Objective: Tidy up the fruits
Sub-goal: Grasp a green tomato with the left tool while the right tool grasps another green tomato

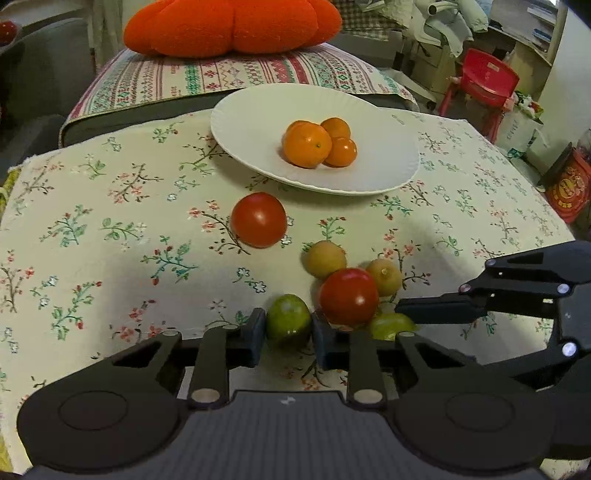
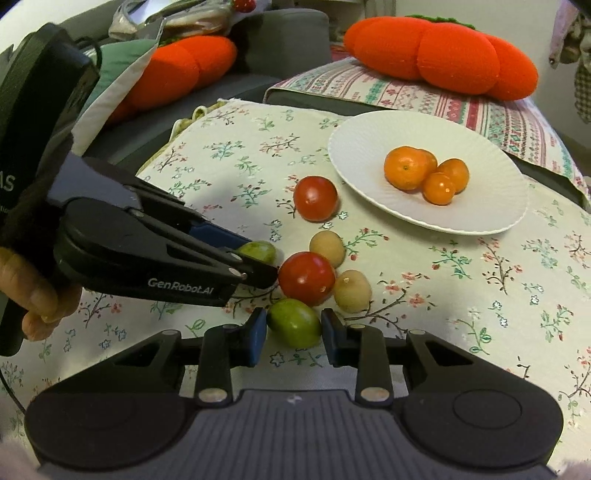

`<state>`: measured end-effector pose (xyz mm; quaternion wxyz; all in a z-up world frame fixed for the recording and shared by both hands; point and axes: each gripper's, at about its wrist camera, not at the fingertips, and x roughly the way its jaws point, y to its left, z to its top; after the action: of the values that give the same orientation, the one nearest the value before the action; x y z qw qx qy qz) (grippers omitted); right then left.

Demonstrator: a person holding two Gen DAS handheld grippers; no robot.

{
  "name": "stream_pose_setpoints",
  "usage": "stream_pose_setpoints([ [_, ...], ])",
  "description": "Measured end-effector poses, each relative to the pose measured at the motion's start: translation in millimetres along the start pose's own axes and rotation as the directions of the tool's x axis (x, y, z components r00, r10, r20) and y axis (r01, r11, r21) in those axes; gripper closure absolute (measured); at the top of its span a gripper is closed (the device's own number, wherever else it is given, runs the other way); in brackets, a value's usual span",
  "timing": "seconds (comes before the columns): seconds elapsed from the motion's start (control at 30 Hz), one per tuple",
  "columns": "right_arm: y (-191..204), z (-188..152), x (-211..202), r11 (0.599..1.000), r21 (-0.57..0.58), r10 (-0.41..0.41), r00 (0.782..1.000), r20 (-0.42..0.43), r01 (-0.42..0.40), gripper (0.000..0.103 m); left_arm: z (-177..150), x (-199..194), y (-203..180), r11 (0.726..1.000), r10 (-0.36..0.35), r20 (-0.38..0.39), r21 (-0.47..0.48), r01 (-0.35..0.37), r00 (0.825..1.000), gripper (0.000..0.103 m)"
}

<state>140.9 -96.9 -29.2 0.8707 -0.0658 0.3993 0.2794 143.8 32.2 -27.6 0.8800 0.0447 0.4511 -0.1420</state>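
A white plate [image 1: 243,118] [image 2: 354,147] holds three oranges [image 1: 307,144] [image 2: 406,168]. On the floral cloth lie two red tomatoes [image 1: 258,219] [image 1: 349,301], two small yellow fruits [image 1: 325,258] [image 1: 386,277] and two green fruits. My left gripper [image 1: 289,334] is shut on one green fruit [image 1: 289,321] [image 2: 258,251]. My right gripper [image 2: 293,334] stands around the other green fruit [image 2: 293,323] [image 1: 389,326]; a thin gap shows at the right pad, so the jaws look slightly open. Each gripper shows in the other's view, left gripper [image 2: 258,258], right gripper [image 1: 402,317].
The floral cloth [image 1: 110,229] covers a low table. Behind it is a striped cushion [image 1: 229,74] with an orange pumpkin pillow [image 1: 232,26] [image 2: 443,55]. A red child's chair [image 1: 484,81] and a red tin [image 1: 569,184] stand to the right.
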Motion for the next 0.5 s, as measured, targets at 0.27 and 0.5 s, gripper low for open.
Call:
stream_pose_setpoints([
  [0.27,-4,4,-7,0.999,0.031,0.009,1.0,0.013,-0.009,0.074,4,-6,3,0.999,0.039,0.019,-0.019,-0.038,0.999,0.092],
  [0.5,-12,7,-16,0.998,0.066,0.011,0.999,0.032,-0.013,0.074,7,-12,1,0.998,0.067,0.04,-0.017,-0.067,0.997,0.092],
])
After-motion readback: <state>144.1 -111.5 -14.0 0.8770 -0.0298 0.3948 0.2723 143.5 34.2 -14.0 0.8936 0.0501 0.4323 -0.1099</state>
